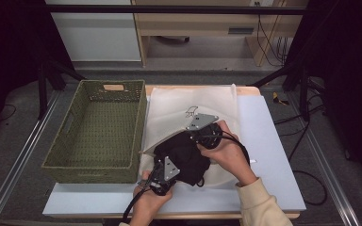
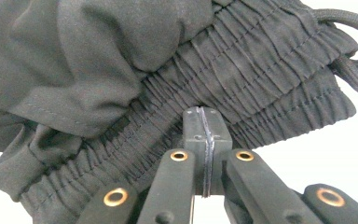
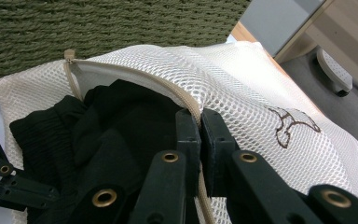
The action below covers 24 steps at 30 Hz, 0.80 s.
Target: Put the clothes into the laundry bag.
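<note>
Two tongs are working: my right tongs are pinching the zipper edge of the mesh laundry bag, my left tongs are clamping the black garment half inside it, right of the green basket.

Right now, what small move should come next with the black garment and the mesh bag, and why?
Probably push the garment deeper into the bag. The right gripper holds the zipper edge open, the left gripper pinches the waistband, and much cloth lies outside.
</note>
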Motion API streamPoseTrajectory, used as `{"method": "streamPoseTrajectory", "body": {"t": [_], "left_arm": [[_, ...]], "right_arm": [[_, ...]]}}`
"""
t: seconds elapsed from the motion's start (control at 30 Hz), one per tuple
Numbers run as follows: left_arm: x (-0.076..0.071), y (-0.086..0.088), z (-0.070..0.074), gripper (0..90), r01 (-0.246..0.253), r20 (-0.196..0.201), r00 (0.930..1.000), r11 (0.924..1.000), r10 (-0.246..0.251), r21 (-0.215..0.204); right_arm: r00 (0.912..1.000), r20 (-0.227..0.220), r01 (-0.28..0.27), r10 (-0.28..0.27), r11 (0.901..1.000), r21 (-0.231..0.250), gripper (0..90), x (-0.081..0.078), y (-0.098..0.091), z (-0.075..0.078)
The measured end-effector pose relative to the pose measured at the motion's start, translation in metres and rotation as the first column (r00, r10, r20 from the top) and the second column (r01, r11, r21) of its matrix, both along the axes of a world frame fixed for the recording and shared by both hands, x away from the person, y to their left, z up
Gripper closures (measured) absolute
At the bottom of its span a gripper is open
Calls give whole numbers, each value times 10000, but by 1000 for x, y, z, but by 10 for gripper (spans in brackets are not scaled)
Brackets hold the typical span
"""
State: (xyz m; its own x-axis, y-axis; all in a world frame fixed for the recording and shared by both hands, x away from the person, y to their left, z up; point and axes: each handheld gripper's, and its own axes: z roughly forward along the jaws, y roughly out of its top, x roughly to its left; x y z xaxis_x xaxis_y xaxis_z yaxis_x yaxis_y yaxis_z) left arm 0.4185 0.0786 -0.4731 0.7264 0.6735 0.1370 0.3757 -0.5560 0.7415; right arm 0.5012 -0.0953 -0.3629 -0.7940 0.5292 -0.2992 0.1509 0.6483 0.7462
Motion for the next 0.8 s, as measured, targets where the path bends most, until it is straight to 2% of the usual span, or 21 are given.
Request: {"method": "streamPoseTrajectory", "body": {"t": [0.37,0.8], "left_arm": [[6,-2,0,900,-44,0,10000,10000,44,52],[11,-8,0,900,-82,170,9998,9994,76,337]], "right_arm": [[10000,2,-43,43,10000,-56,869,0,2,-1],[10000,-12,9,-9,10000,-18,869,0,1,-1]]}}
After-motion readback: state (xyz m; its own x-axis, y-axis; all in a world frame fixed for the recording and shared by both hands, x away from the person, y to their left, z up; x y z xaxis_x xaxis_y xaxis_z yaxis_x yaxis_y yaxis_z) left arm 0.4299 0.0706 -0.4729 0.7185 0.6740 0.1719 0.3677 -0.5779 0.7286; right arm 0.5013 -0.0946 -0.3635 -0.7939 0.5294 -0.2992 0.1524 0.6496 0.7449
